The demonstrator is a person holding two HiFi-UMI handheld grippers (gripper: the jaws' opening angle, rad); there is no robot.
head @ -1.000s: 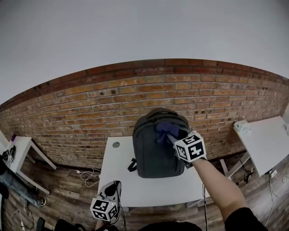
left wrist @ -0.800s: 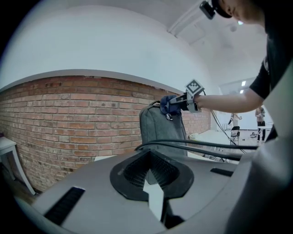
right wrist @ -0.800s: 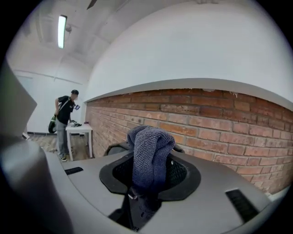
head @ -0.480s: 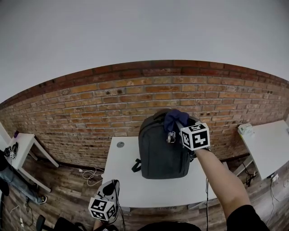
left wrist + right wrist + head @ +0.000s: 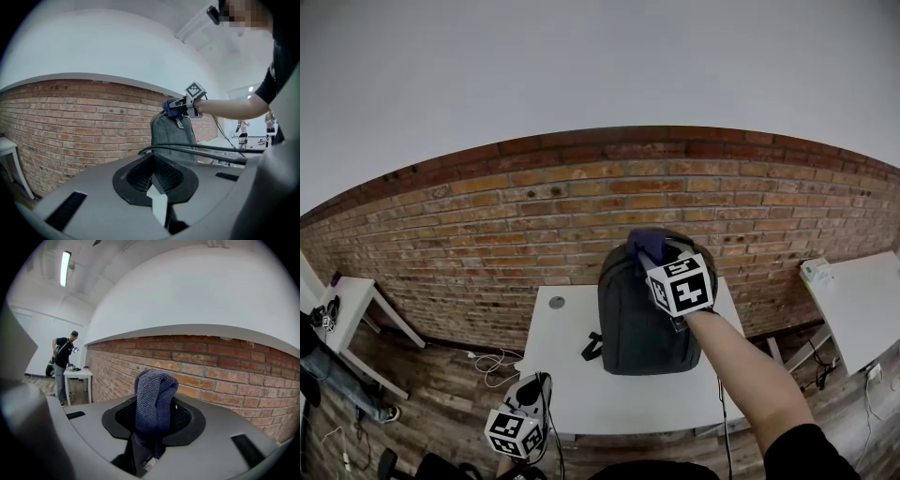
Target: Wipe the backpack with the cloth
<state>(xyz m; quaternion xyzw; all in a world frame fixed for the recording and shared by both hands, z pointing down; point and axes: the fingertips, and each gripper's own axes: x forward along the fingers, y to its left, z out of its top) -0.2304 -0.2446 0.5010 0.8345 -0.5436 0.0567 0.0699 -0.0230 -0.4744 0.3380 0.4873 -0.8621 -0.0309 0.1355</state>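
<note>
The right arm [image 5: 741, 366] stretches from the lower right of the frame up to its centre, and the right gripper [image 5: 649, 251] is clamped on the cloth [image 5: 154, 399]. The left gripper [image 5: 530, 394] sits low at the lower left, jaws together.

A brick wall [image 5: 534, 225] runs along the far side of the room, red-brown with pale mortar; above it the wall [image 5: 581, 66] is plain white. The floor [image 5: 431, 384] is dark wood planks. A white bench [image 5: 572, 375] stands against the brick, with a small round grommet [image 5: 556, 303] near its back left corner; a small white side table [image 5: 349, 297] stands well to its left, and another white table [image 5: 858, 309] well to its right. Loose cables [image 5: 487, 361] lie on the floor by the bench's left end. A tube light [image 5: 65, 268] glows on the white ceiling; below it a person [image 5: 61, 364] stands beside the side table.
</note>
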